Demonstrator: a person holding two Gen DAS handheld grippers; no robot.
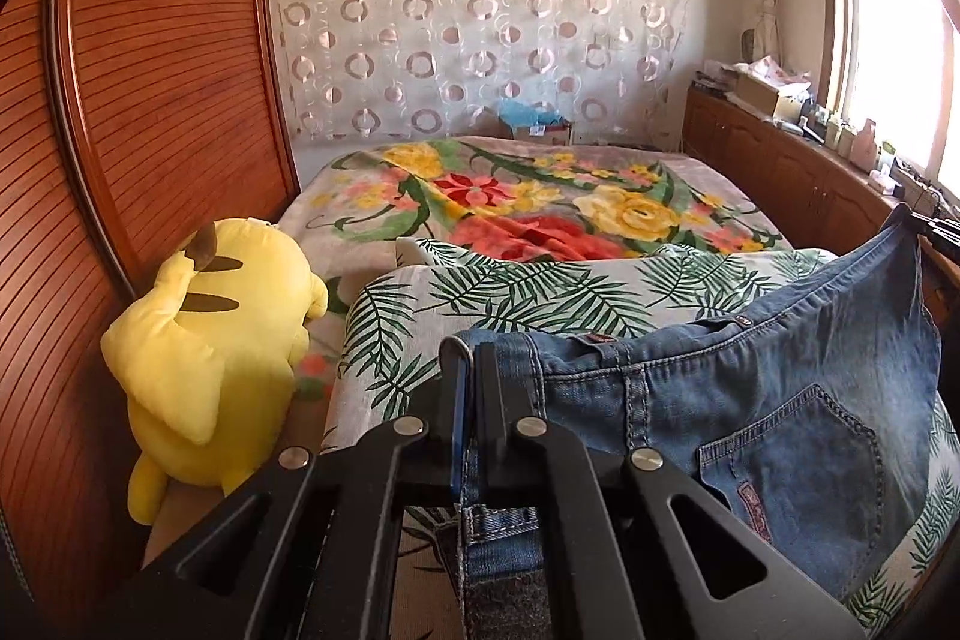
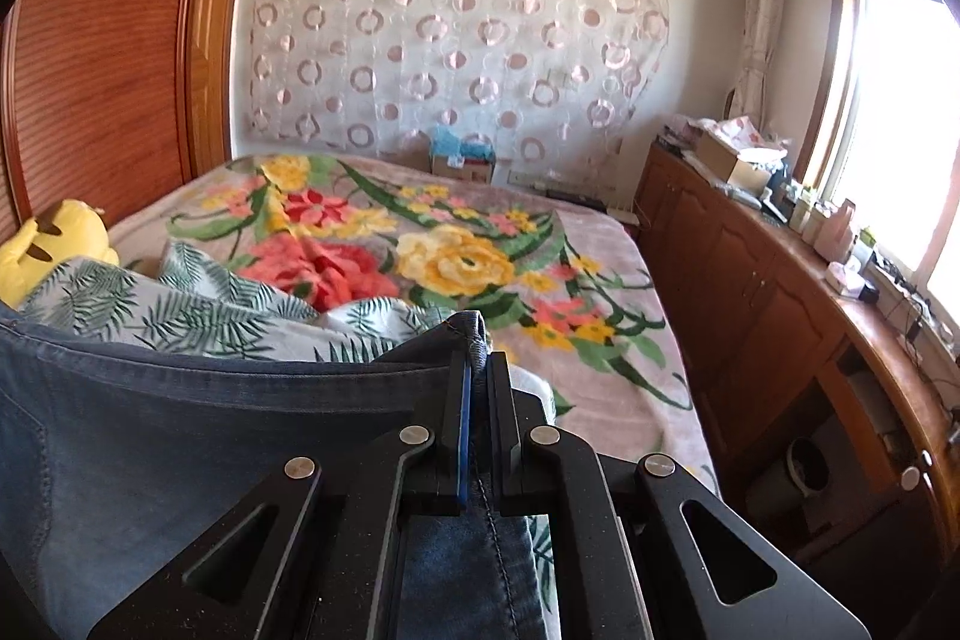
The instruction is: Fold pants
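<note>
Over the bed (image 2: pixel 600 280) | both hand-held grippers, left (image 1: pixel 474 358) and right (image 2: pixel 477 364), clamp jeans (image 1: pixel 750 400) waistband

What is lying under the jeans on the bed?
Under the jeans lies a white cloth with green leaf print, and beyond it the floral blanket. What is directly beneath the denim itself is covered and cannot be seen.

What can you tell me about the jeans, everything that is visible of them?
The jeans are blue, faded denim with orange-tan stitching, belt loops, rivets and a back pocket that bears a small pink patch. They hang stretched by the waistband between the left gripper and the right gripper, each with its jaws shut on a waistband corner. They are held over the bed, above the palm-leaf pillows. The legs are out of view.
</note>
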